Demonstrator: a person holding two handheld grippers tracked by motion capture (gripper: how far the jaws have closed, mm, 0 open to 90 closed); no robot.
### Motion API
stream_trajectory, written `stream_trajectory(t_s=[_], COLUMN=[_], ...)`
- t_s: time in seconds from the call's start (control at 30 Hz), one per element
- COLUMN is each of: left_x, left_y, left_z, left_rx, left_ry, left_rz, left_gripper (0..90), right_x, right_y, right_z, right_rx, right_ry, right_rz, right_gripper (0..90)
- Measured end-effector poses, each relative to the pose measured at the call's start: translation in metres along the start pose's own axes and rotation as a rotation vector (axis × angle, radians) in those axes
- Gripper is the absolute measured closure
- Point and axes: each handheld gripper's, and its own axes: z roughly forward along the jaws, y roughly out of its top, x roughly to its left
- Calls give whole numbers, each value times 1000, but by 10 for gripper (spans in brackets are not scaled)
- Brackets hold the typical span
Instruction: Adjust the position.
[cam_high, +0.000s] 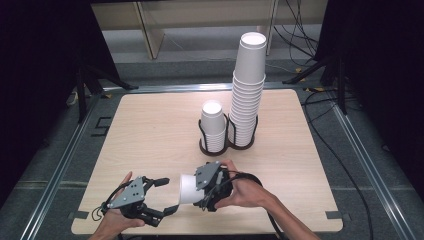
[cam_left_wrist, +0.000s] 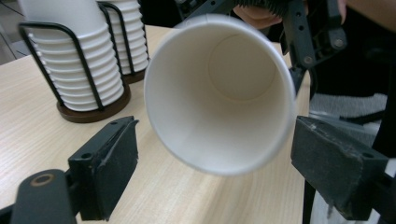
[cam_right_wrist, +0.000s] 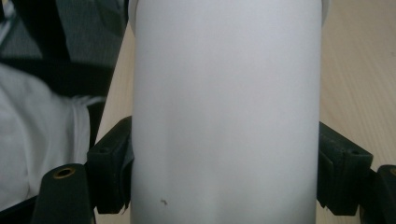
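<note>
**Paper cup held sideways between two grippers: handling notes**

Single white paper cup (cam_high: 188, 188), thin-walled and tapered, held on its side just above the near edge of the pale wooden table (cam_high: 150, 130), open mouth turned toward the left gripper (cam_high: 161, 196). Judged very light, easily crushed, smooth-skinned and liable to slip or go oval under a hard squeeze. Best taken on the wall near the rolled rim, where stiffest, or across the body close to the base, with light pressure only.

Right gripper (cam_right_wrist: 226, 172) clamped across cup body, both black pads (cam_right_wrist: 112, 168) pressed to the wall; no visible denting. Left gripper's jaws apart either side of the rim (cam_left_wrist: 219, 93), pads (cam_left_wrist: 336, 163) close but not touching, nothing gripped. Mouth seen round and empty from left gripper view.

Farther back at table centre: black wire twin-ring cup holder (cam_high: 227, 143) on a dark base, short stack of white cups (cam_high: 213, 125) in left ring, tall stack (cam_high: 246, 95) in right ring, leaning slightly. Well apart from held cup.
</note>
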Motion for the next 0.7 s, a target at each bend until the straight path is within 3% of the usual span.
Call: stream_trajectory(t_s=[0.07, 0.1, 0.2, 0.27, 0.3, 0.37, 0.47, 0.5, 0.57, 0.63, 0.7], left_x=[3, 4, 6, 8, 8, 8, 9, 9, 9, 9, 9], left_y=[0, -1, -2, -3, -3, -4, -6, -6, -6, -7, -8], left_z=[-3, -3, -4, -1, -2, -2, 1, 0, 3, 4, 7], left_rx=[4, -18, -34, -65, -50, -68, -117, -94, -127, -125, -153], left_ry=[13, 13, 22, 7, 15, 14, 2, 12, 21, 19, 5], left_rz=[-18, -40, -89, -110, -122, -155, -198, -195, -224, -240, -259], left_gripper=[148, 148, 148, 148, 148, 148, 148, 148, 148, 148, 147], right_x=[-6, -7, -11, -14, -14, -15, -14, -13, -11, -9, -8], right_y=[-9, -11, -21, -28, -31, -35, -41, -43, -46, -48, -48], right_z=[-6, -8, -13, -15, -16, -17, -17, -16, -13, -10, -7], right_rx=[-69, -95, -229, -319, -339, -394, -446, -458, -474, -490, -496], right_ry=[-11, -21, -39, -62, -68, -77, -81, -74, -79, -53, -38], right_rz=[50, 66, 144, 182, 191, 220, 237, 246, 250, 267, 267], right_gripper=[221, 222, 220, 220, 220, 219, 218, 217, 217, 217, 217])
